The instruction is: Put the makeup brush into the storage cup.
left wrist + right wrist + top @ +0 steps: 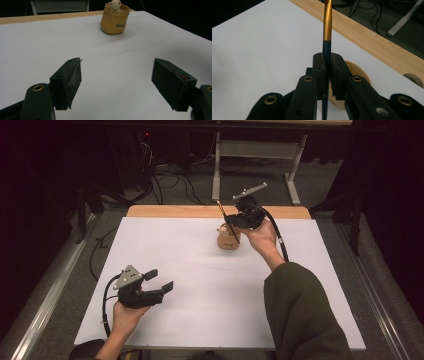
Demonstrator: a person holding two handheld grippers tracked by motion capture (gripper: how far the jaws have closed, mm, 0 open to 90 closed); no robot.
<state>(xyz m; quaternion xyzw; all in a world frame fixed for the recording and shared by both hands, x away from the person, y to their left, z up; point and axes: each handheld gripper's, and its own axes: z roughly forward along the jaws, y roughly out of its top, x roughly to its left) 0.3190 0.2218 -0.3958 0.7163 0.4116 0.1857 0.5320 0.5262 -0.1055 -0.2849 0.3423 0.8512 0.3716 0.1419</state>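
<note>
Right gripper (327, 63) clamping pen (327, 22), above holder (228, 238)

The pen's (327, 27) top is cut off; the pot (357, 71) sits mostly hidden.

Both grippers are matt black, the left gripper (159, 281) and the right gripper (231, 220) each topped by a grey three-cornered plate and trailing a black cable. Brass-coloured rivets ring the jaw arms, and the blocky pads have ridged inner faces. The person's right arm wears a dark olive sleeve (300, 310).
</note>
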